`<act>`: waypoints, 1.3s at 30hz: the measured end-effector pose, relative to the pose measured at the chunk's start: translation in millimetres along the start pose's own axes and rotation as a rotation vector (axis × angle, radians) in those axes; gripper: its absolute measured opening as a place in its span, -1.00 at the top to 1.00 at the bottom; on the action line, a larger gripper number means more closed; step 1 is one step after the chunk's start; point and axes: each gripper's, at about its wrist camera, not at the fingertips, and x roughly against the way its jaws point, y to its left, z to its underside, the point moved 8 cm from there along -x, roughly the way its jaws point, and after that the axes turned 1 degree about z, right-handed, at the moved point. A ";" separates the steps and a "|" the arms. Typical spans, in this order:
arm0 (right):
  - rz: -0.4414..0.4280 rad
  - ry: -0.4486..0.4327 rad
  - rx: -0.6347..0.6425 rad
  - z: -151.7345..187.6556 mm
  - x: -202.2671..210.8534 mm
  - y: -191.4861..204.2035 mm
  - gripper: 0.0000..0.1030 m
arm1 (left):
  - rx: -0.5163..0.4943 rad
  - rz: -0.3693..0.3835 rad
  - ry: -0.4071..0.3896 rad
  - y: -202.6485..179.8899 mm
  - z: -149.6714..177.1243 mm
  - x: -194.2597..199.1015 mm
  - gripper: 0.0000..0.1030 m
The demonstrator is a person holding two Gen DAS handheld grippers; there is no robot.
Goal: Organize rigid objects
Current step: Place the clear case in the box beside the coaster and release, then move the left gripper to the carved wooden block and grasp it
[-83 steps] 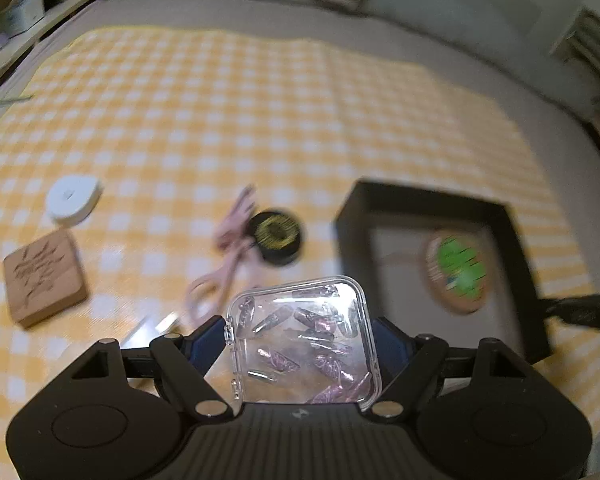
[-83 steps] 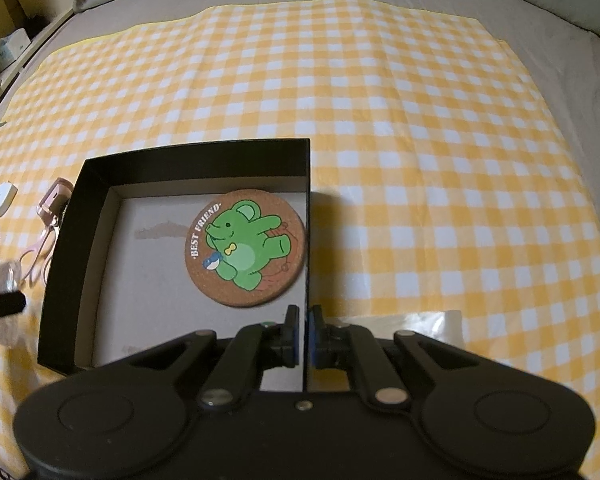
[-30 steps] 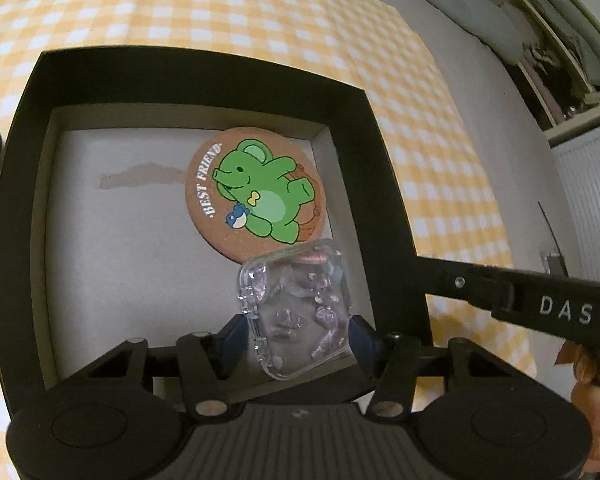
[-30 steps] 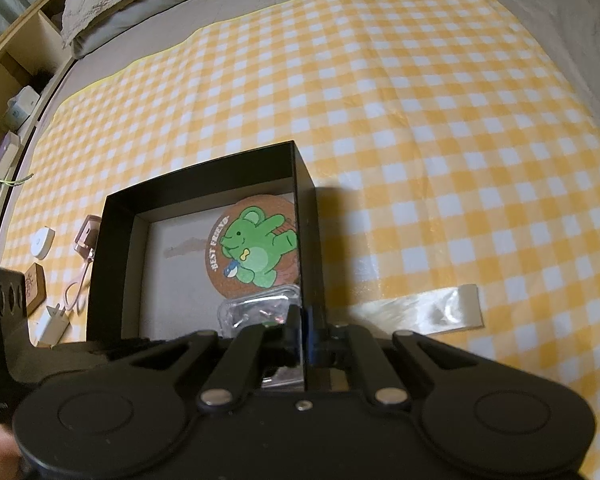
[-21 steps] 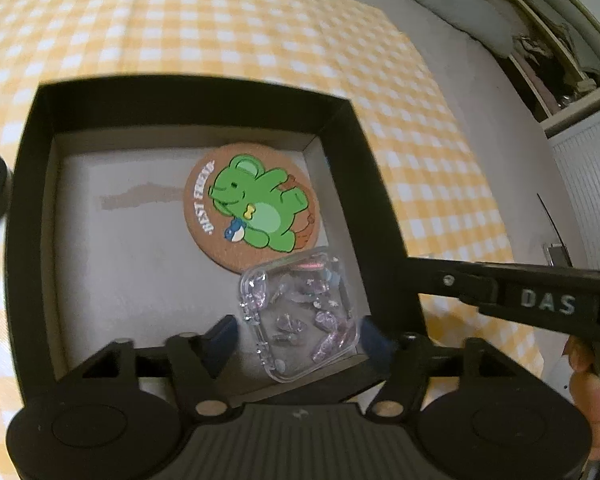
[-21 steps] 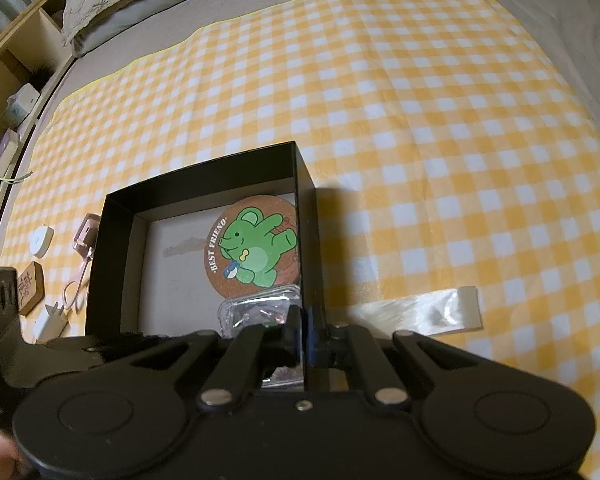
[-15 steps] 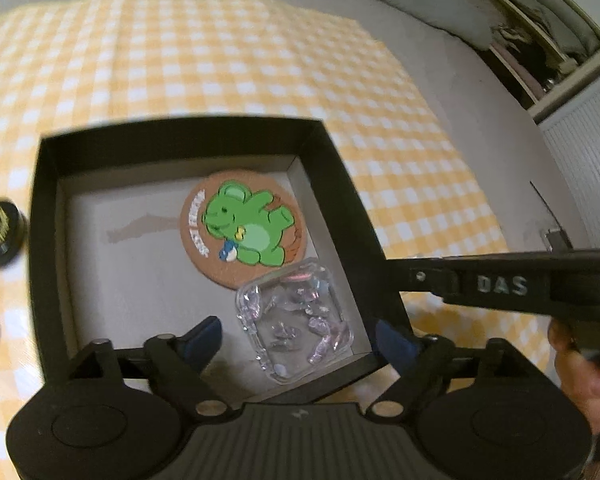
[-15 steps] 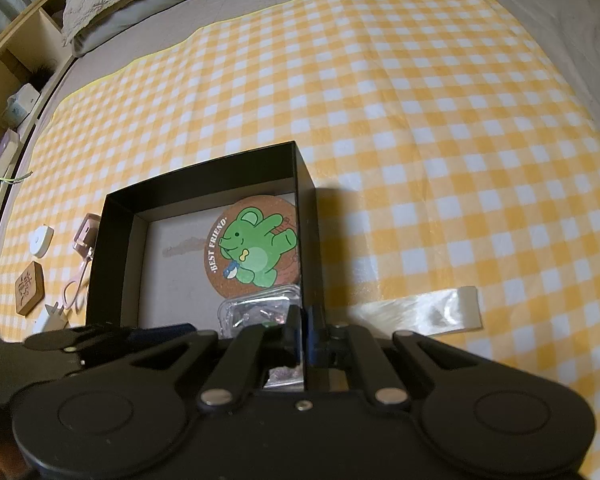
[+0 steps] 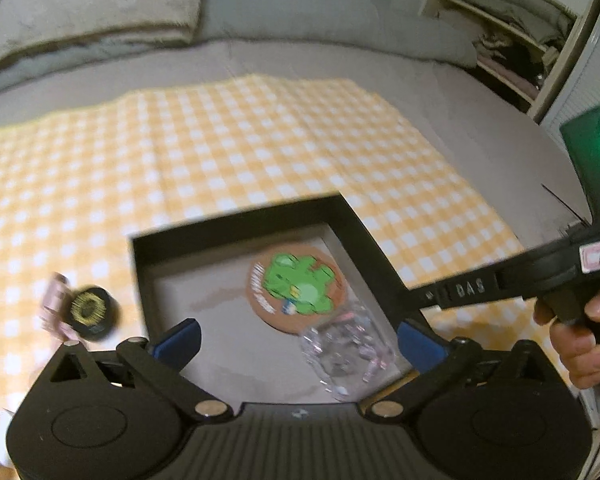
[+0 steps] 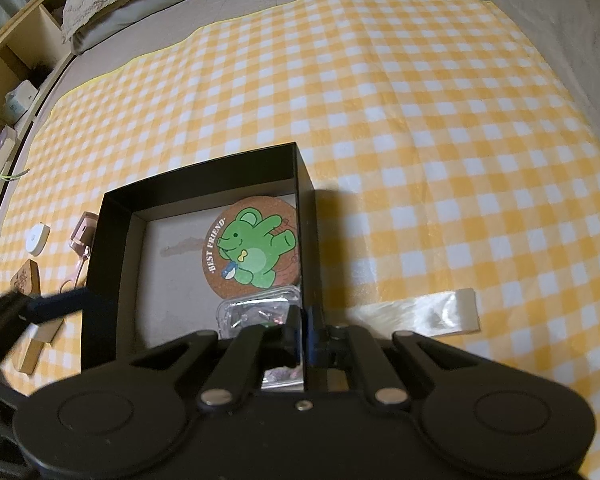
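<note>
The small clear plastic case with rounded corners (image 9: 346, 354), holding pale pink and silvery bits too blurred to name, lay flat on the grey floor of the shallow black cardboard box (image 9: 236, 228), at about five o'clock inside it, close to the right wall. Its far edge touched or slightly overlapped the round cork coaster printed with a green bear and the words "BEST FRIEND" (image 10: 254, 252), which sat at about two o'clock in the box against that same wall. The left tool (image 9: 296, 338) hung above the box with its blue-padded jaws spread wide; they had just been opening, and the case lay below and between them with neither pad touching it. The right tool (image 10: 304, 330) was closed, its jaws clamped on the box's right wall near the front corner, and a hand (image 9: 580, 344) held its black handle at three o'clock in the left wrist view. The box rested on a yellow-and-white checked cloth (image 10: 420, 120) spread over a grey bed. Outside the box at nine o'clock lay a black round tin with a gold pattern on top (image 9: 90, 312), a pink cable (image 10: 80, 248), a white round puck (image 10: 36, 240) and a square wooden block with carved lines (image 10: 26, 280). A strip of clear film (image 10: 420, 316) lay on the cloth at three o'clock of the box.
</note>
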 end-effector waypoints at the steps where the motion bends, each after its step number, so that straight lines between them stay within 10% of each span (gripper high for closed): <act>1: 0.003 -0.001 0.003 -0.1 -0.2 0.3 0.92 | -0.001 -0.015 -0.017 4.2 -2.3 4.5 -1.00; 22: 0.038 -0.014 0.059 -2.8 -2.9 2.0 0.93 | 0.171 -0.411 -0.205 165.5 -10.6 72.0 -1.00; 39: 0.047 -0.017 0.081 -3.2 -3.2 2.1 0.92 | 0.605 -0.673 -0.007 296.4 42.2 62.7 -1.00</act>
